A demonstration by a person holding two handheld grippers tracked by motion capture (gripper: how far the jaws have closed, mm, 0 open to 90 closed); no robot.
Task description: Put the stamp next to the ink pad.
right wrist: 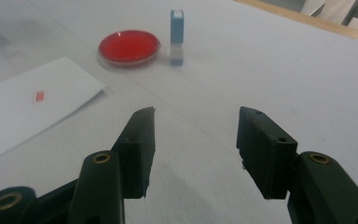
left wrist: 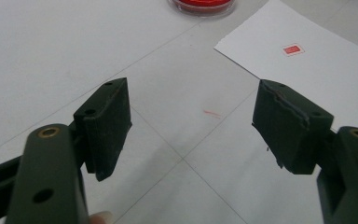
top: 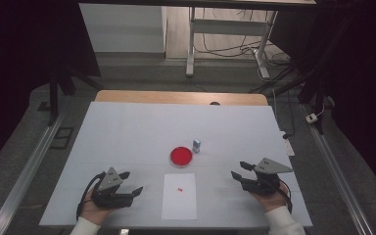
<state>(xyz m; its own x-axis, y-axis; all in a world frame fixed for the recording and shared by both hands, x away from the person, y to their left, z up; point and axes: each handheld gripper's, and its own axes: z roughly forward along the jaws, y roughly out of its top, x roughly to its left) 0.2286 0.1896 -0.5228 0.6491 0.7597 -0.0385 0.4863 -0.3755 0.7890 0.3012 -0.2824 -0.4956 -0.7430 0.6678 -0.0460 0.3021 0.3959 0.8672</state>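
The wide white-covered desk [top: 127, 127] carries everything, its wooden far edge showing beyond the cover. A white rectangular sheet of paper [top: 179, 196] lies flat at the middle of the near edge, with a tiny red mark [top: 180, 189] printed on its upper half. The left gripper [top: 127, 185] rests by the near left corner, just beside the paper — its fingers [left wrist: 105, 126] stand wide apart with bare desk between them. The right gripper [top: 240, 171] hovers toward the near right corner, well apart from the paper, its fingers [right wrist: 137, 149] also spread and holding nothing. Beyond the paper's far edge, around the desk's centre, sits a round shallow dish filled with red [top: 181, 156]. Just to its right and slightly farther stands a small upright blue-and-white block [top: 196, 145] — apart from the dish, not touching it.
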